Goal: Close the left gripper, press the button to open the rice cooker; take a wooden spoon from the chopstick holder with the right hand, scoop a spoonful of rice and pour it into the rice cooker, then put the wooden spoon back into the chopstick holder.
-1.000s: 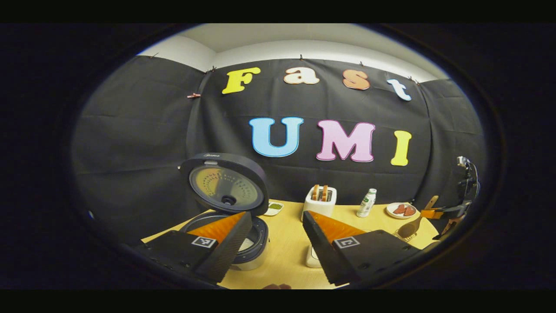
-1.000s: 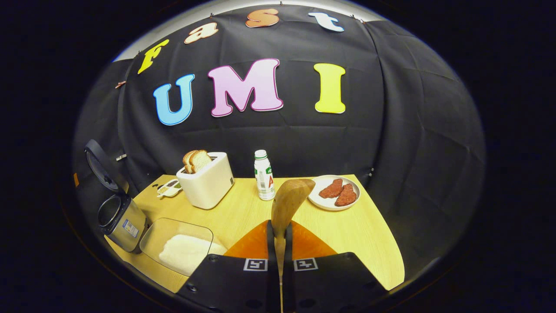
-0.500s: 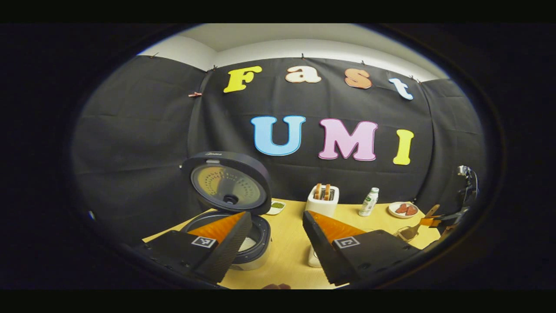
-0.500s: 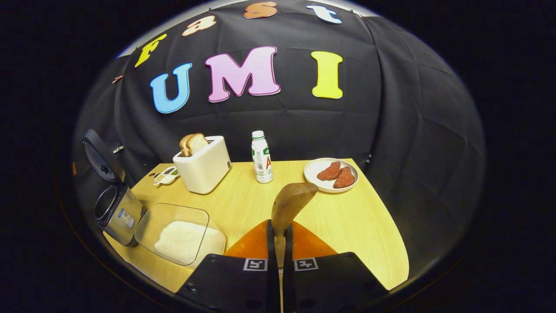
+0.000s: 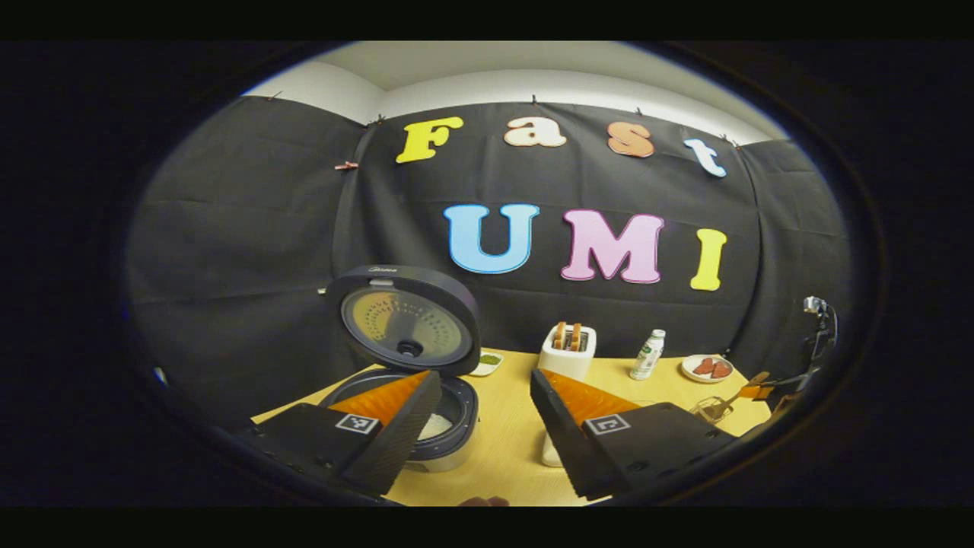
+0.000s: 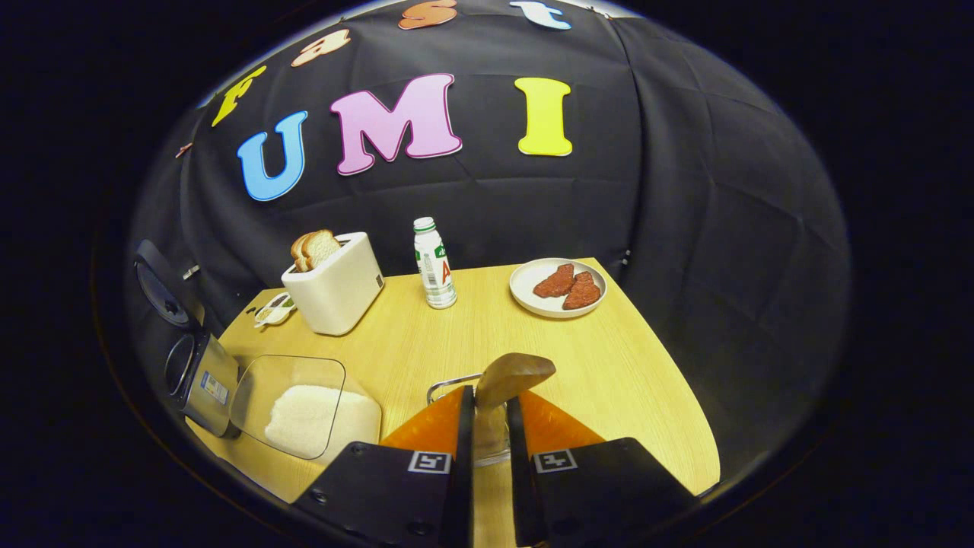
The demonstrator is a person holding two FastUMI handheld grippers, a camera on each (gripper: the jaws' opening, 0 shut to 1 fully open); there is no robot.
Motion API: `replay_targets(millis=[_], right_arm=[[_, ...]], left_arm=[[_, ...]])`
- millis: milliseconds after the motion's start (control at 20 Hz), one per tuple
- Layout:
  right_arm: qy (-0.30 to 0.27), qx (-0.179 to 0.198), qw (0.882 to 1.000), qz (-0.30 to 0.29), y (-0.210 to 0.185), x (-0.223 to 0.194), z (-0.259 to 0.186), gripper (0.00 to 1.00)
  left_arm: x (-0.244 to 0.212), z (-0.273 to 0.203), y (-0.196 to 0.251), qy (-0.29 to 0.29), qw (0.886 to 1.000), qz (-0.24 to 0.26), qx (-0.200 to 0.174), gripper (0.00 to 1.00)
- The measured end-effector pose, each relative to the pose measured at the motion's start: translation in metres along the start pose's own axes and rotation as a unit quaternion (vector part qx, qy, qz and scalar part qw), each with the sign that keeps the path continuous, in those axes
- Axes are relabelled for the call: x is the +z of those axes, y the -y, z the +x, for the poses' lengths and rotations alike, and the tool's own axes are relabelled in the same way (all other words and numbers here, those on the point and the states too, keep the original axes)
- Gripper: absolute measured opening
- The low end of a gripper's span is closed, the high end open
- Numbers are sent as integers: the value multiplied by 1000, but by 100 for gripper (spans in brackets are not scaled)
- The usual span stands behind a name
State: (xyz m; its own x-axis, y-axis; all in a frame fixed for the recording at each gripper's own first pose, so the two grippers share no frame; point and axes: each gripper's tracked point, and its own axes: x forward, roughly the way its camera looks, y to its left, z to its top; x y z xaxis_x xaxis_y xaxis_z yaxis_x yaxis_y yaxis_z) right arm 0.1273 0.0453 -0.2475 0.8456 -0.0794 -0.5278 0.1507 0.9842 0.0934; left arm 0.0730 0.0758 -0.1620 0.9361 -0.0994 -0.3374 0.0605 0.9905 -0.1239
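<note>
Wooden spoon stands in the clear chopstick holder, the right tool slightly parted around it; left tool gapes above the open rice cooker. Labels unreadable.

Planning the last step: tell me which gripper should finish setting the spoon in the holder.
Right. The right gripper straddles the spoon, which stands head up at the holder. The left gripper hangs open by the cooker, far from the holder.
</note>
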Motion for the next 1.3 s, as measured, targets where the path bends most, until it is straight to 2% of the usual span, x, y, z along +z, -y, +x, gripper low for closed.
replay_targets(millis=[50,100,150,250,300,550,650,1000,1050,1100,1200,1250,1300], right_arm=[[0,-1,1000,2,2,0,-1,22],[1,-1,1000,3,1,0,-3,27],[4,-3,1000,6,3,2,-6,28],[2,-8,1000,12,6,3,-10,26],[-3,-10,1000,17,8,0,-13,29],[10,-21,999,27,14,6,-28,30],[18,-20,999,28,13,12,-32,25],[40,-8,999,17,-5,27,-48,25],[48,-1,999,14,-11,30,-50,17],[52,-1,999,9,-13,32,-51,26],[58,3,998,-2,-21,34,-53,28],[60,7,998,-7,-26,34,-54,29],[60,14,998,-12,-33,33,-55,31]], left_arm=[[1,1,0,1,1000,0,-1,83],[2,2,0,2,1000,1,-1,83],[2,3,0,1,1000,0,-1,83],[4,3,-1,1,1000,-3,-3,83],[6,3,-2,4,1000,-1,-2,83],[11,11,-14,9,1000,-7,1,83],[18,15,-19,17,1000,-4,1,83],[47,43,-35,50,999,17,2,83],[53,47,-38,55,998,15,3,83],[59,52,-39,60,998,10,-1,83],[68,62,-47,64,998,-1,-2,84],[71,68,-53,64,998,0,3,80],[72,73,-59,63,998,4,9,84]])
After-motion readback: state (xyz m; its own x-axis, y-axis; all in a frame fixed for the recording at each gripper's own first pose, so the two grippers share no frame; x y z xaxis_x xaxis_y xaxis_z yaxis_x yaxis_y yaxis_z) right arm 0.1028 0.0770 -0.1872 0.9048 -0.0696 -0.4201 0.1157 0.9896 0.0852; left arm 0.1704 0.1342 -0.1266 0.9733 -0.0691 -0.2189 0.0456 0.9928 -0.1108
